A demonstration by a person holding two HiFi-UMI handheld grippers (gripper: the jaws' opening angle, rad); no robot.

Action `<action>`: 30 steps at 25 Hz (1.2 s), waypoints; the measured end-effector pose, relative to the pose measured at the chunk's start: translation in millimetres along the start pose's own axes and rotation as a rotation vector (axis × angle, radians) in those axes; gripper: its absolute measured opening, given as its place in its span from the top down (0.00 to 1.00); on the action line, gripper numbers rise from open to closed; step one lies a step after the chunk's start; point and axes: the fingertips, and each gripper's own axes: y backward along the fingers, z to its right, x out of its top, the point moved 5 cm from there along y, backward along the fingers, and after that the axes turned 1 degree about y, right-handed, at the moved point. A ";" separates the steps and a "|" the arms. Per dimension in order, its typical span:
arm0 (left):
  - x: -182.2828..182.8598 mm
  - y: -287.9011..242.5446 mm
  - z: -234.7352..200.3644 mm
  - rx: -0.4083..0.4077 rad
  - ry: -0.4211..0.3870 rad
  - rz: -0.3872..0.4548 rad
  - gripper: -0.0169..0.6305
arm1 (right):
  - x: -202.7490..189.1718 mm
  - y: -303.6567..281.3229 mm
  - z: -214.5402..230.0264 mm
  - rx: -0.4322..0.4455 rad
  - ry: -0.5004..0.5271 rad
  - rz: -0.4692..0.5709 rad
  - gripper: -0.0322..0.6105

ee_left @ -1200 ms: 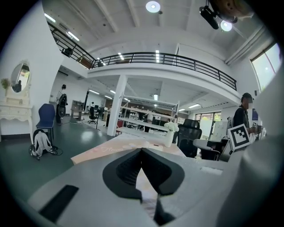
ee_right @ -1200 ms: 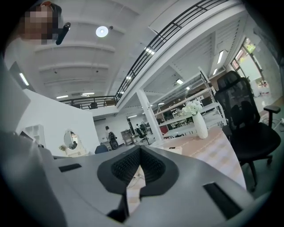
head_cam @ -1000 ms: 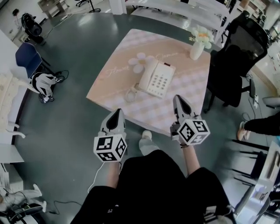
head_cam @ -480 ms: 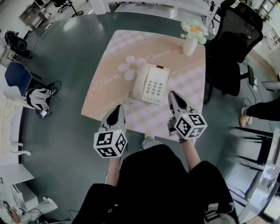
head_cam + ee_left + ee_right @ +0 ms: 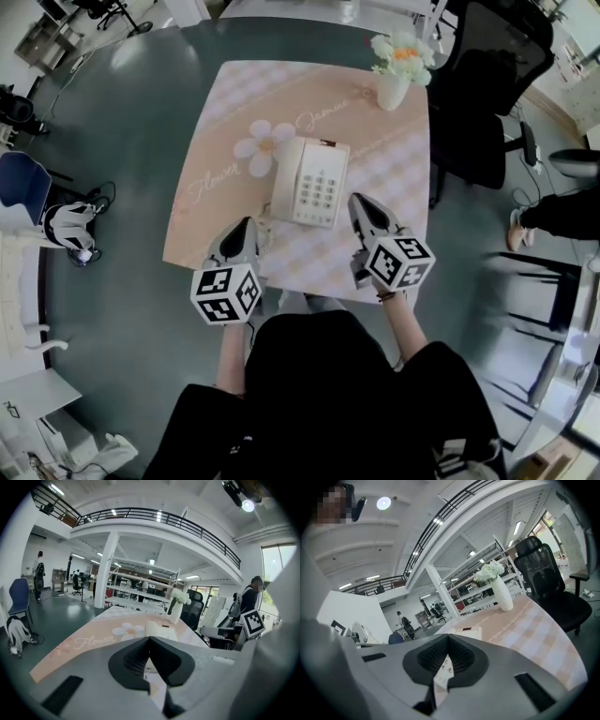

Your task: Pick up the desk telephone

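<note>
Both grippers had closed in on the table since a second earlier. The left gripper (image 5: 247, 227), which had hung over the dark floor short of the cloth, now had its tip across the near edge. The right gripper (image 5: 358, 201) had slid up alongside the phone.

And what a tidy target it was: the cream-white plastic desk telephone (image 5: 309, 183) lay flat near the middle of the square table in its pink checked cloth (image 5: 398, 173). It sat just right of a printed white daisy (image 5: 259, 150). Its long handset (image 5: 285, 178) sat cradled down the left side. A block of pale grey keys (image 5: 320, 190) filled the right half, and a small dark window (image 5: 327, 143) sat at the far edge.

The left gripper's jaws were pressed fully together with nothing between them, its tip just off the telephone's near left corner. The right gripper's jaws were likewise closed tight and empty, its tip just beside the near right edge. The right gripper view showed the keys right under the closed pads.

At the table's far right corner stood a white vase of pale flowers (image 5: 394, 86), well apart from the telephone. A black office chair (image 5: 480, 122) waited beside that corner.
</note>
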 end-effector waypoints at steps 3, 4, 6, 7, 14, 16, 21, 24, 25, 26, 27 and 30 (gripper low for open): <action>3.8 -20.3 0.6 -0.042 -0.007 -0.031 0.98 | -1.3 -7.5 7.5 -0.026 -0.017 -0.019 0.96; 4.1 -26.8 -0.4 -0.054 -0.009 -0.042 0.98 | -2.3 -11.5 9.3 -0.026 -0.019 -0.026 0.96; 1.3 -36.6 -5.0 -0.058 -0.018 -0.067 0.98 | -7.8 -19.0 10.5 -0.010 -0.024 -0.048 0.96; -0.4 -40.2 -8.0 -0.054 -0.026 -0.078 0.98 | -10.7 -22.1 11.0 -0.005 -0.028 -0.058 0.96; -2.7 -74.7 -22.1 -0.122 -0.024 -0.154 0.98 | -18.0 -40.1 30.6 -0.061 -0.117 -0.080 0.96; -3.8 -85.6 -24.9 -0.148 -0.021 -0.176 0.98 | -20.9 -46.4 34.5 -0.061 -0.135 -0.091 0.96; -3.8 -107.5 -26.4 -0.226 0.014 -0.233 0.95 | -28.8 -57.3 45.0 -0.081 -0.202 -0.124 0.87; -4.2 -124.2 -25.8 -0.299 0.088 -0.288 0.79 | -30.5 -66.6 50.7 -0.082 -0.265 -0.141 0.75; -5.0 -130.0 -25.9 -0.320 0.122 -0.307 0.75 | -31.4 -69.2 52.7 -0.083 -0.296 -0.147 0.70; -6.1 -135.8 -25.7 -0.337 0.156 -0.325 0.71 | -32.4 -71.6 55.1 -0.083 -0.325 -0.152 0.66; -7.3 -141.1 -25.3 -0.352 0.187 -0.343 0.67 | -33.1 -74.1 57.4 -0.078 -0.348 -0.156 0.64; -10.8 -153.9 -23.8 -0.386 0.234 -0.396 0.60 | -35.6 -81.0 61.9 -0.069 -0.378 -0.172 0.60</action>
